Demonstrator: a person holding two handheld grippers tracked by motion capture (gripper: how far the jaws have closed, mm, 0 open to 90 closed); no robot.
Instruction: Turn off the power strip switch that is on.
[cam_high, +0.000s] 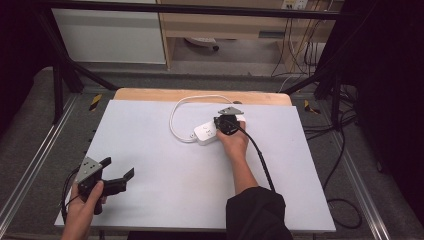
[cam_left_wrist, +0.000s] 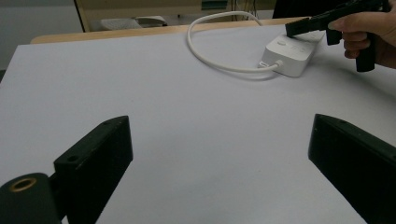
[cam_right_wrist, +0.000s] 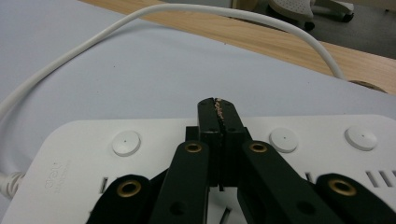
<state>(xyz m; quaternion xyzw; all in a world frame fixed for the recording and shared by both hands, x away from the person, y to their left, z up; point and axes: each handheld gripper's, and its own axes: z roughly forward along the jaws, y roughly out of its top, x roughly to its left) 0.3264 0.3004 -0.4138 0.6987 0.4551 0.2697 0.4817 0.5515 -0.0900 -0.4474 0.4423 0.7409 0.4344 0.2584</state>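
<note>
Right gripper over the power strip

Its jaws are pressed together, empty, above the strip at frame centre; the left gripper, lower left, gapes wide, well apart.

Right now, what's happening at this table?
A person is working on a white power strip lying on the grey mat, its white cable looping toward the table's far edge. The right gripper is over the strip with its jaws closed together, tips down at the strip's top face between the round buttons; whether they press anything is unclear. The left gripper is held open near the mat's near left corner, well away from the strip, holding nothing.
</note>
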